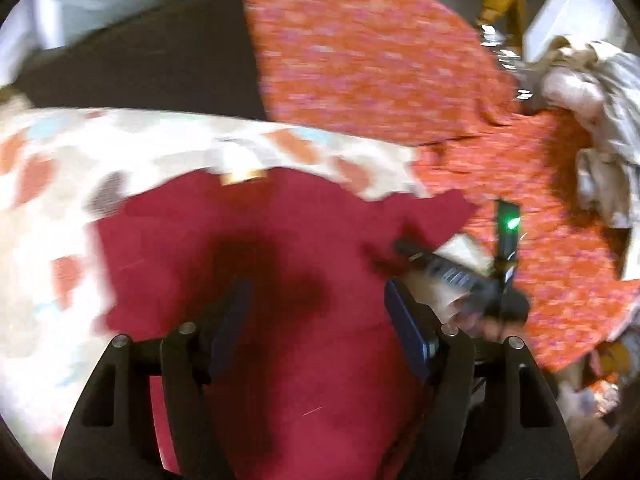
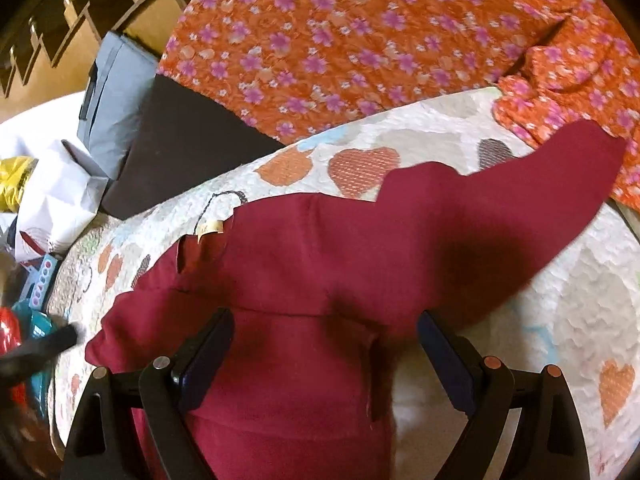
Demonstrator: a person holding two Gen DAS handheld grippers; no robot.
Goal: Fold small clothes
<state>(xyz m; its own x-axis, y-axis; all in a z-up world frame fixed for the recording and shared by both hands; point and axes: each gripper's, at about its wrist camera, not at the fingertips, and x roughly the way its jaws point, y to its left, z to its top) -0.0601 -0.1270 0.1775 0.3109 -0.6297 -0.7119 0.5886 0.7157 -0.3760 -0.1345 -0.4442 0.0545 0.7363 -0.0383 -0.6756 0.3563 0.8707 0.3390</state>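
Under both grippers: a maroon garment (image 2: 304, 256) lay spread on the heart-print quilt (image 2: 580, 312) of the bed, its body just below my jaws.
Left gripper (image 1: 316, 320): jaws stood apart with nothing between the pads; only maroon cloth showed beneath them.
Right gripper (image 2: 324, 356): jaws were wide apart, holding nothing, poised above the garment's lower body.
Garment layout: one sleeve (image 2: 560, 176) stretched away up and to the right of my right gripper; the other sleeve lay bunched toward its left finger; the collar tag (image 2: 210, 227) sat ahead, toward the left.
Progress: I judged the garment flattened but hardly folded; sleeves and body folds were left to do.
Beyond the garment: an orange floral cloth (image 2: 340, 40) lay ahead of both grippers, unfolded, as did a dark cloth (image 2: 180, 148).
Containers: none that I could make out; clutter at the far left of my right gripper was too blurred to name.
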